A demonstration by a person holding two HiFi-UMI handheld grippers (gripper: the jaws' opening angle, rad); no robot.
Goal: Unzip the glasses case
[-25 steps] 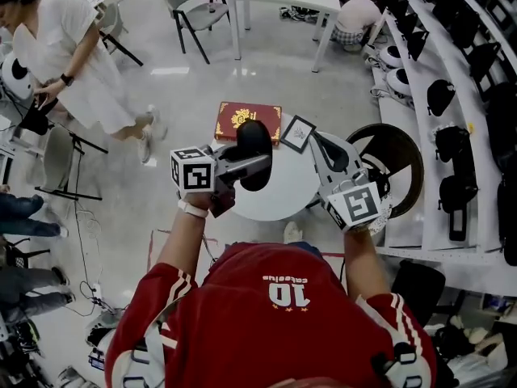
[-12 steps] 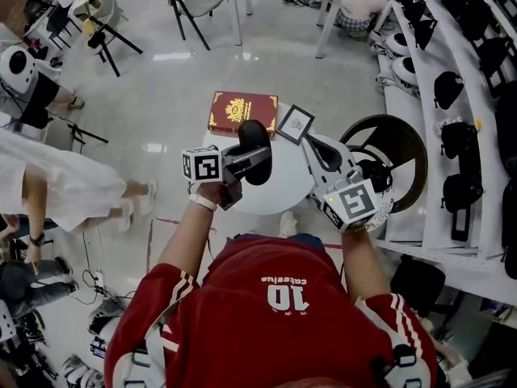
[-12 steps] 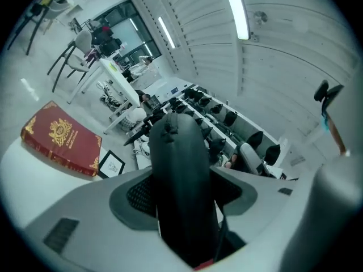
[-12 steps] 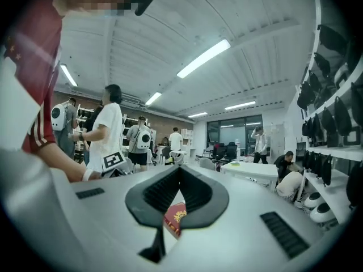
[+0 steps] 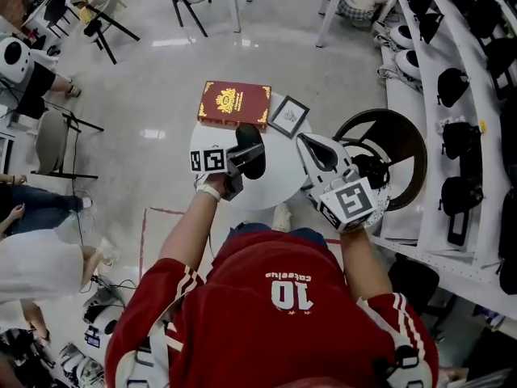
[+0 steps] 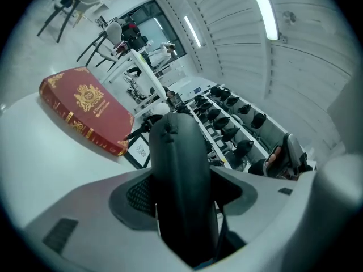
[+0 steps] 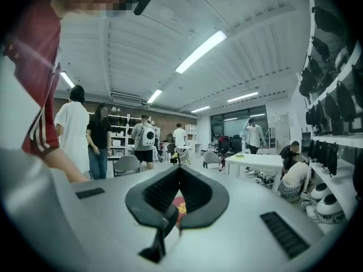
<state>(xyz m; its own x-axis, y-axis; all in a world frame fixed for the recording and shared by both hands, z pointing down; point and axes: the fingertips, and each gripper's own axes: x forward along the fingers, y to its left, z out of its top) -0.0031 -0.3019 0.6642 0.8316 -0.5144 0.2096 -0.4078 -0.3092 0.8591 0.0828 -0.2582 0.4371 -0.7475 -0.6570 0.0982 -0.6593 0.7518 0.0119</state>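
Left gripper (image 5: pixel 234 162): I read its jaws as clamped on the glasses case (image 6: pixel 180 169), one pad against each broad side. The case is black and held on edge. Its long axis runs away from the gripper toward the red book (image 5: pixel 234 104). A seam runs along the edge that faces up in the left gripper view. The far end of the case stops short of the book, and bare white desk (image 5: pixel 279 180) shows between the two. I cannot tell whether the case rests on the desk or hangs just over it.

Right gripper (image 7: pixel 178 169): the jaws are together, the tips meet, and nothing sits between the pads (through the opening behind the tips I see only a sliver of the red book's cover). In the head view this gripper is to the right of the book and nearer the person. It is farther from the book than the case is, and it does not touch the case.

Red book: it lies flat at the far rim of the round desk with its gold emblem facing up.

Framed picture (image 5: pixel 288 116): a small dark-edged frame lies just beside the book's right-hand end and is turned corner-on to it. The case is on the near side of the book, with this frame to its far right.
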